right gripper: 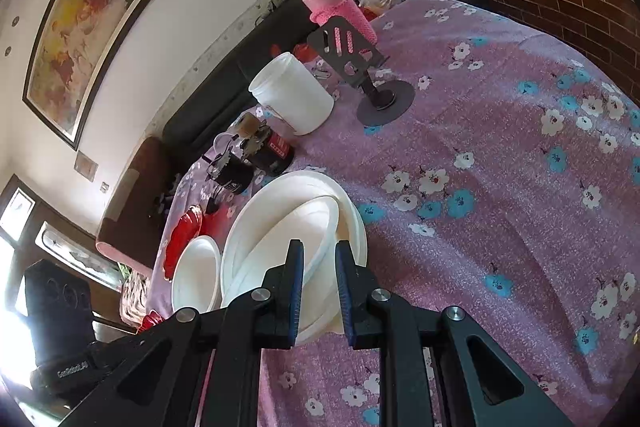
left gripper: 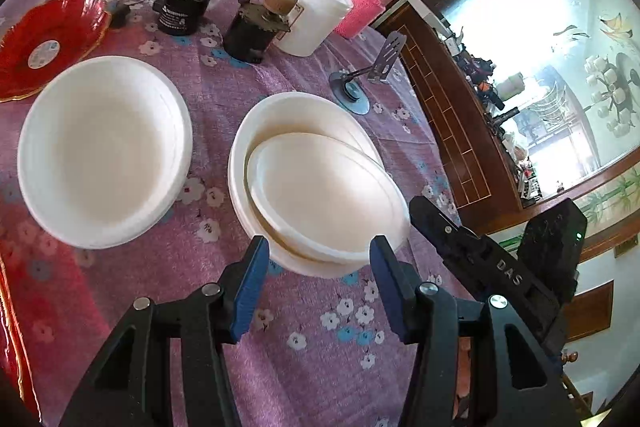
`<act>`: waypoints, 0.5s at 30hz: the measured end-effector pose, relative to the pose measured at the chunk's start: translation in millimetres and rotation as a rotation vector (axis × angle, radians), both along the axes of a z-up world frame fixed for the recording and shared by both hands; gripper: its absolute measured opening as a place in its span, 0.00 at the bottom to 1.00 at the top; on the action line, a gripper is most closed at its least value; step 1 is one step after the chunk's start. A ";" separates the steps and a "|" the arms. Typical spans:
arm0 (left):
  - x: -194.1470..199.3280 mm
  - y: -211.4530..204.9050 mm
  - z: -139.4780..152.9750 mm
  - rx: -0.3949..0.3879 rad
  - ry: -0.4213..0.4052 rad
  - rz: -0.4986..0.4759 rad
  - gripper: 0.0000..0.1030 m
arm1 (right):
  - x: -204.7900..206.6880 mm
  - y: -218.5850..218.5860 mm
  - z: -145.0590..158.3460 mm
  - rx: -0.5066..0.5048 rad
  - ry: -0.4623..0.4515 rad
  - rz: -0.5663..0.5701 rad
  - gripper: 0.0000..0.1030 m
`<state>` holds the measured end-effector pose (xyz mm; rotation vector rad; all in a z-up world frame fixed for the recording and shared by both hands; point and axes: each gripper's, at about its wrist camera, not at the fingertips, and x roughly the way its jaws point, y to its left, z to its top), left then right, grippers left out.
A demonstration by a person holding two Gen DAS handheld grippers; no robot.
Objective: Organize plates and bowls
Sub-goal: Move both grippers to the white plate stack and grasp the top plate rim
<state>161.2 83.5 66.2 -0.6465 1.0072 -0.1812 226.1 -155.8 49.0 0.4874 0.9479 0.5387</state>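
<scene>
The right claw [right gripper: 319, 281] clenches the rim of a tilted white bowl [right gripper: 308, 227] resting inside the bowl stack [left gripper: 276, 131] (contact point partly hidden by the pads). The left claw [left gripper: 319, 265] stands released, straddling that stack's near edge. A second white stack [left gripper: 104, 151] sits apart on the floral-clothed counter [left gripper: 304, 339], near a red plate [left gripper: 48, 43].

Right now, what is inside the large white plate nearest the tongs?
A smaller white oval dish sits tilted inside the large white plate, its near edge riding up on the plate's rim. The plate's floor beneath it is covered, so anything under the dish cannot be seen.
</scene>
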 end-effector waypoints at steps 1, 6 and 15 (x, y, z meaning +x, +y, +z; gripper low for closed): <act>2.6 -0.2 -2.0 0.000 0.004 0.005 0.50 | 0.7 0.3 -1.5 -0.002 0.004 -0.002 0.17; 17.6 0.7 -12.5 -0.020 0.015 0.016 0.44 | 4.9 2.0 -6.1 0.005 0.017 -0.007 0.17; 32.6 0.1 -12.1 0.064 -0.009 0.038 0.31 | 7.5 8.2 -14.3 -0.027 0.026 -0.002 0.14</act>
